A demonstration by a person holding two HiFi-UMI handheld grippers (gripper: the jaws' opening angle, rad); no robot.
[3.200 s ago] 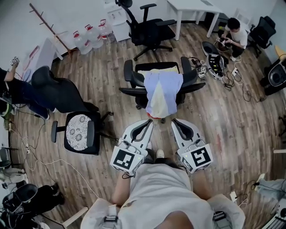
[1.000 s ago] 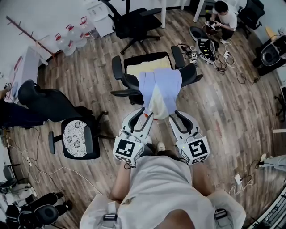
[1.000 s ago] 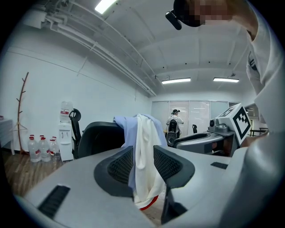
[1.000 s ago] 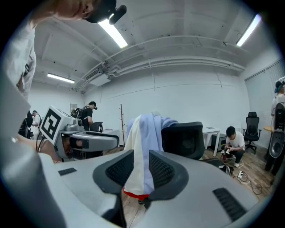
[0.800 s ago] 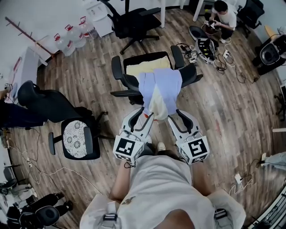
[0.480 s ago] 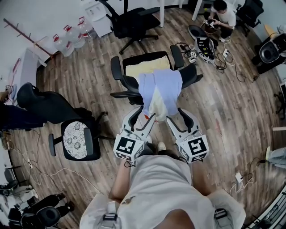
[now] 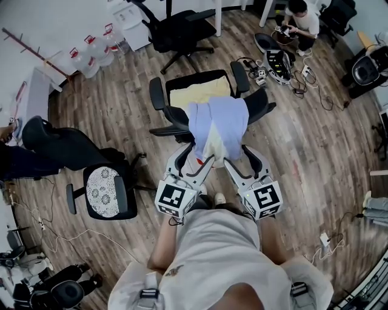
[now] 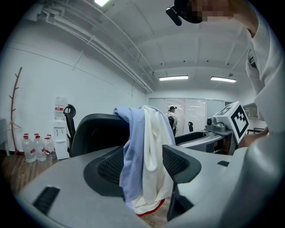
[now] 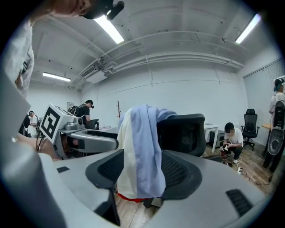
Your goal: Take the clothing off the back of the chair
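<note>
A light blue garment (image 7: 219,121) and a cream one with a red hem hang together over the back of a black office chair (image 7: 163,112). In the head view my left gripper (image 7: 200,156) and right gripper (image 7: 237,158) sit side by side at the lower hem. Both have just been opening their jaws. In the left gripper view the clothing (image 8: 143,147) hangs between the wide jaws of the left gripper (image 8: 143,168), and the pads do not press on it. The right gripper (image 9: 141,173) likewise stands open around the clothing (image 9: 142,147).
A yellowish cushion (image 7: 197,92) lies on the chair seat. Behind it stands another black chair (image 7: 176,30). A chair with a patterned seat (image 7: 103,189) is at the left. Water bottles (image 7: 91,57) line the wall. A person (image 7: 298,15) sits on the floor near cables (image 7: 276,63).
Both grippers' jaws have spread wider around the hanging hem. The clothing still hangs over the chair back, and the grippers have barely shifted.
</note>
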